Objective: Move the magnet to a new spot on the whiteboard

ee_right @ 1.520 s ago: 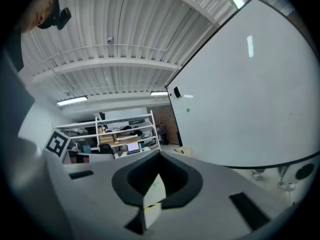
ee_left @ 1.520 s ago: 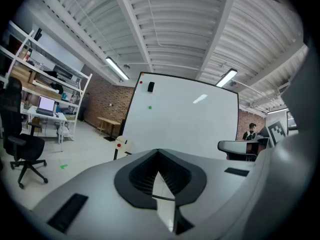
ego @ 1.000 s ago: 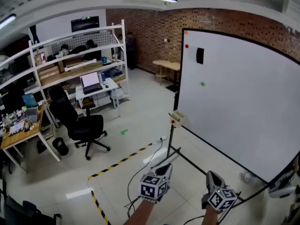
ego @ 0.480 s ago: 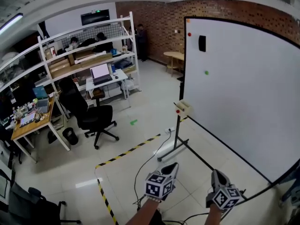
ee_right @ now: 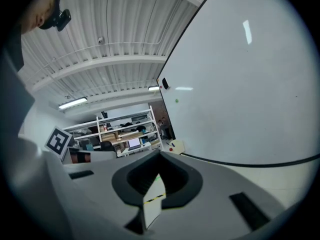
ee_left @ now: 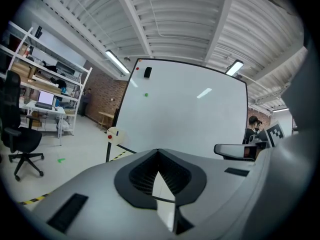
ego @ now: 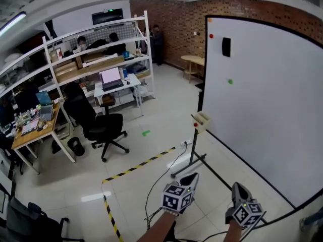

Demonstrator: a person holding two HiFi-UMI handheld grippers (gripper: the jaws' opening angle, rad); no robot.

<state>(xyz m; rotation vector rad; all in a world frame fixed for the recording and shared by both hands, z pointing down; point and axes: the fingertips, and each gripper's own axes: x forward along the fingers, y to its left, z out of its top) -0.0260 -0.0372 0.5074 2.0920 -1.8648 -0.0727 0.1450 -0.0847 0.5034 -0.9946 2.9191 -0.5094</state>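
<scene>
Plainly we are at the approach, with nothing picked up yet: the left hand-held gripper (ee_left: 159, 152) has its jaws pressed together with nothing between them, and the right hand-held gripper (ee_right: 160, 154) looks the same, closed and empty. Both hang low in front of us over the floor (ego: 161, 135), well apart from the whiteboard (ego: 272, 115), which stands on its frame to our right. High in the board's far upper corner sit a red magnet (ego: 211, 36) and, lower down, a green magnet (ego: 230, 81), with a black rectangular block (ego: 226, 47) between them (it may be an eraser or a magnet; we cannot tell). The task names one magnet, and nothing here shows which of the round ones is meant; the green one sits lowest, so we judge it the easier reach. A cream holder (ego: 201, 121) sticks out at the board's near edge, roughly between us and the magnets. By our reckoning the next move calls for closing the gap to the board, lifting one hand-held gripper to the chosen magnet, spreading its jaws enough to take the small disc by its rim, then pinching and pulling it off squarely. Most of the white surface is bare, so a new spot is easy to find.
</scene>
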